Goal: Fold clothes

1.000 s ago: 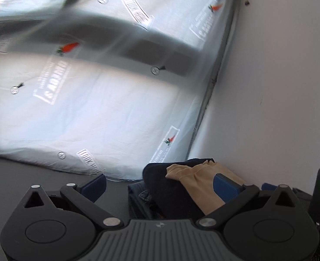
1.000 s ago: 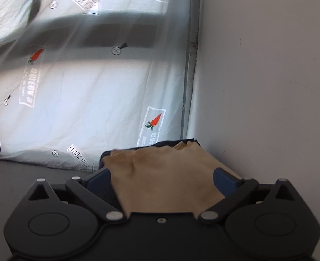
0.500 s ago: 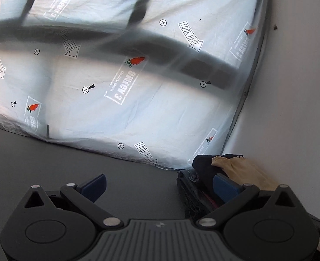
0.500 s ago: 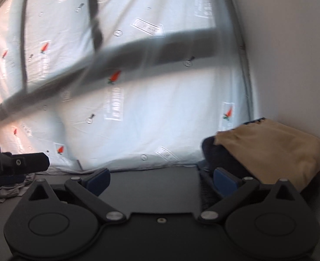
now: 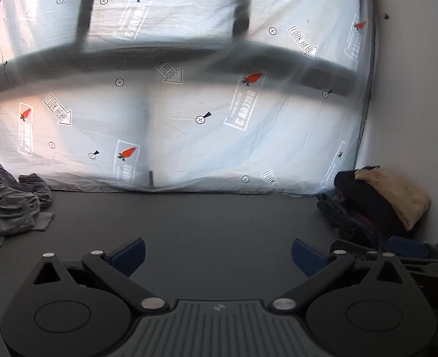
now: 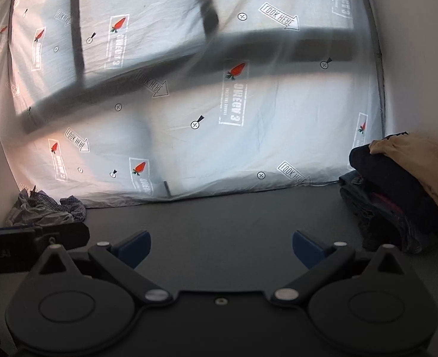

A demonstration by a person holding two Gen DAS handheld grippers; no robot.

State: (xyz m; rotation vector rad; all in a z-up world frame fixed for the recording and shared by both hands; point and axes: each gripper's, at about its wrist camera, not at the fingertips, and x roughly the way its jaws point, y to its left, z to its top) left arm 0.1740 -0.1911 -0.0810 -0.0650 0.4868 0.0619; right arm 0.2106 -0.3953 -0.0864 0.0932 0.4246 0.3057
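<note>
Left wrist view: left gripper (image 5: pixel 217 254) spread wide, nothing between blue pads (image 5: pixel 129 252), hovering over bare dark table (image 5: pixel 189 217). Ahead-left, far corner: unfolded pile (image 5: pixel 9 205) of grey and dark checked garments, crumpled, slumped flat against printed sheet (image 5: pixel 189 113) backdrop. Ahead-right, against white wall (image 5: pixel 415 89): folded stack (image 5: pixel 364 205), dark pieces below, tan garment (image 5: pixel 400 192) on top. Right gripper (image 5: pixel 397 248) partly visible just beside, low right, only part of its blue pads and linkage showing.

Right wrist view: right gripper (image 6: pixel 221 248) also wide apart, empty, over same table (image 6: pixel 219 214). Folded stack (image 6: pixel 397 190) close on right, tan garment (image 6: pixel 421 160) draped over a dark fold, reddish layer peeking lower down. Unfolded pile (image 6: pixel 46 208) far ahead-left, near sheet (image 6: pixel 248 113) bottom edge. Left gripper body (image 6: pixel 31 242) pokes in at left edge.

Handling call: next pick likely from the crumpled pile. Thin, soft, light fabric; no stiffness, sags and bunches once lifted, likely drags neighbours along if tangled. Best to pinch a single layer at an outer edge or corner, ideally hem or shoulder seam, one gripper per corner, then pull onto open table to spread. Exact garment edges unclear from here, too small and heaped. Folded stack is leaning a little; avoid bumping.
</note>
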